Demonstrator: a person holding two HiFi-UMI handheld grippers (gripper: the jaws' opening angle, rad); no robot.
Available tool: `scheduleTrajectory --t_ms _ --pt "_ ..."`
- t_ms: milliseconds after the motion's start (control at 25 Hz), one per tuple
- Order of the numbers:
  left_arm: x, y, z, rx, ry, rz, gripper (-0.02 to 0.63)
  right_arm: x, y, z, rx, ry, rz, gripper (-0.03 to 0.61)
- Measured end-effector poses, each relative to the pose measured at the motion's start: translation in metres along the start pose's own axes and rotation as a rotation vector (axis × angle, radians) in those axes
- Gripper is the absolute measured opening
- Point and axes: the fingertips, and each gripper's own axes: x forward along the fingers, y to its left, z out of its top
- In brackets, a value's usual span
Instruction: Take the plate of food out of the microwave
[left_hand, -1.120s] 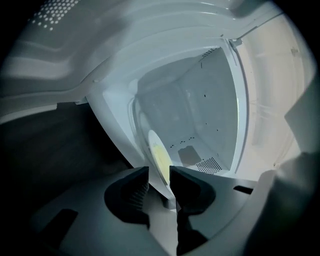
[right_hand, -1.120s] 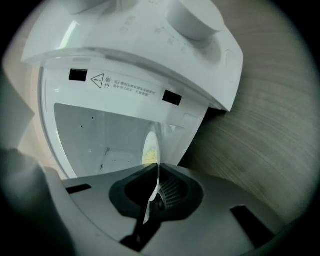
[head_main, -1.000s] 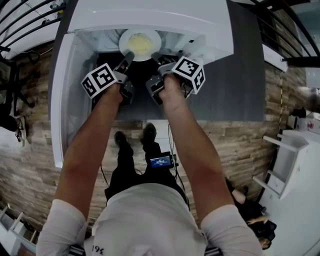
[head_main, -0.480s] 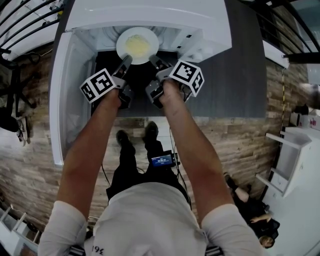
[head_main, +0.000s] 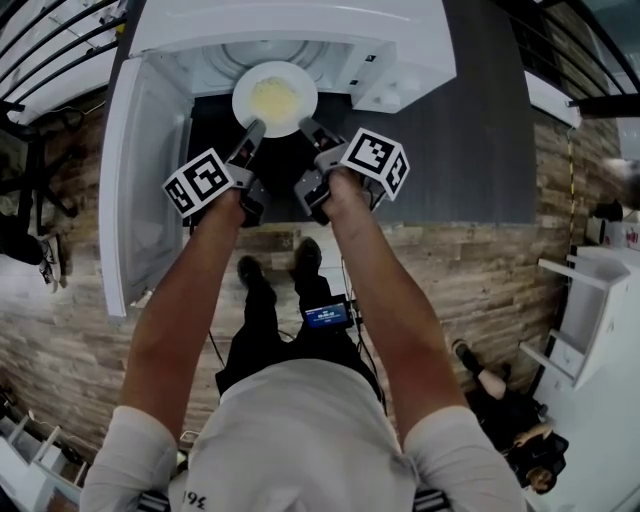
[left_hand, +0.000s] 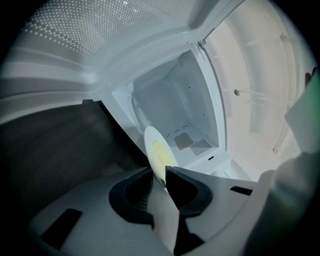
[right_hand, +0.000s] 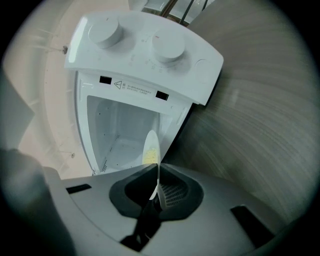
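1. Round white plate (head_main: 296, 76) with yellow food (head_main: 274, 97), upper centre of the head view, at the mouth of the open microwave (head_main: 300, 28), partly over the dark countertop (head_main: 470, 150).
2. Left gripper (head_main: 250, 132), jaws just closing, now pinching the plate's lower-left rim between the pads.
3. Right gripper (head_main: 308, 128), jaws nearly together, clamped on the plate's lower-right rim.
4. Microwave door (head_main: 140, 190), swung wide open along the left of the frame.
5. Plate edge-on between the jaws in both gripper views, white cavity behind.

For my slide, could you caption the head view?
Left gripper, just closed, and right gripper hold plate at open microwave.
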Motion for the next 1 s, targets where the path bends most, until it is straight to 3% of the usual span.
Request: scheduleTrajectory --t_ms 400,1000 --pt "-0.019 -0.014 -0.038 0.003 0.027 -0.015 0.081 -0.041 -0.011 -0.012 -0.039 0.002 0.013 0.015" --pt "-0.054 -0.009 -0.104 -0.024 0.117 0.017 0.081 -0.093 -0.048 -0.051 -0.014 0.042 -0.017 0.016"
